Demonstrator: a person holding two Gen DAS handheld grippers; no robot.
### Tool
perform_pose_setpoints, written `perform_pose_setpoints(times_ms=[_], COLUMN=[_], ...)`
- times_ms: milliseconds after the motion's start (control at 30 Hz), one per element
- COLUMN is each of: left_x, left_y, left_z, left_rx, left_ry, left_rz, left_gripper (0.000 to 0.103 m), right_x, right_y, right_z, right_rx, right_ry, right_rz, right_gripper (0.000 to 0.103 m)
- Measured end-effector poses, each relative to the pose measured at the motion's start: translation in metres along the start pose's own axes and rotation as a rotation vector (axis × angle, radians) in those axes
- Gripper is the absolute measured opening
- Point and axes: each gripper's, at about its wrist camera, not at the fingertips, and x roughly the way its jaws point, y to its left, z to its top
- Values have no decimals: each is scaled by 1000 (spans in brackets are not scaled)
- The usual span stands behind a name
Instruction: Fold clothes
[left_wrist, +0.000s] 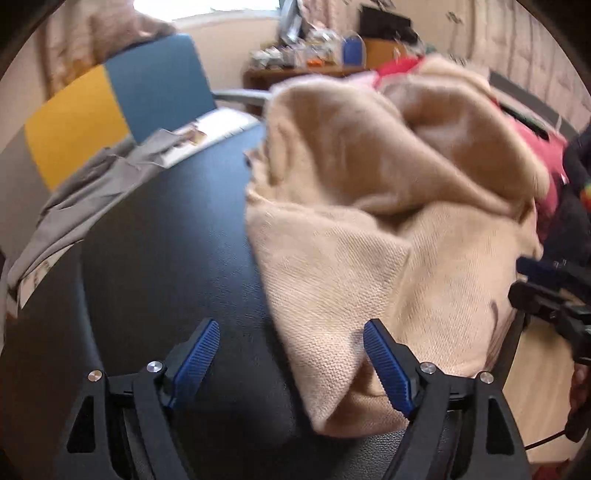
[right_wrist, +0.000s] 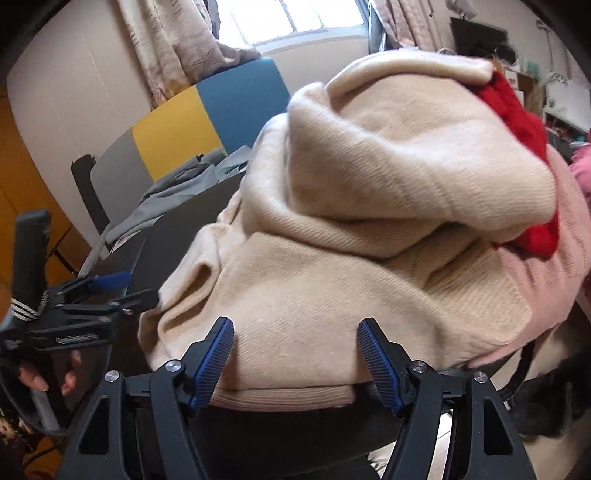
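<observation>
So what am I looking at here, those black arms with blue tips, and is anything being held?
Those are two hand-held grippers, each carrying a fisheye camera looking along its fingers. One picture is from the left gripper, the other from the right gripper. Both stand open and hold nothing. On the dark round table lies a crumpled beige knitted sweater, with red knitwear and a grey garment nearby. The right-hand picture also shows the left gripper from the side.

Daylight from a blown-out window (right_wrist: 291, 18) lights both fisheye views (edges bent, dark-cornered), the left wrist's seemingly motion-blurred.
</observation>
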Motion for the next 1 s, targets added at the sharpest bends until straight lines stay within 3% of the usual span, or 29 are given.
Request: perform_pose_setpoints(times_ms=[133, 200, 267, 333, 400, 433, 467, 533, 767, 1000], left_x=[11, 14, 26, 39, 43, 44, 45, 41, -47, -142], left_y=[-9, -11, -13, 3, 24, 32, 41, 43, 54, 92], left_z=[2, 3, 3, 5, 8, 9, 11, 16, 44, 38], left_rx=[-38, -38, -11, -98, -236, -286, -336, -331, -325, -358], left_ry=[18, 21, 56, 101, 100, 94, 88, 72, -223, -449], left_rz=[-117, -141, -52, -41, -160, -207, -254, -265, -318, -314], left_gripper=[82, 82, 82, 78, 64, 30, 15, 12, 10, 9], right_x=[0, 0, 3, 5, 9, 10, 12, 13, 2, -8], right_y=[6, 8, 11, 13, 16, 18, 20, 22, 21, 23], right_z=[-5, -6, -6, -6, -4, -4, -4, -4, -3, -2], right_rx=[-40, -54, -58, -63, -68, -71, -74, -77, -83, -81], right_ry=[-2, -3, 1, 6, 11, 13, 14, 18, -13, -40], right_rz=[-6, -9, -9, -8, -8, -8, -9, -10, -17, -13], right_gripper=[72, 72, 73, 73, 73, 73, 73, 73, 74, 74])
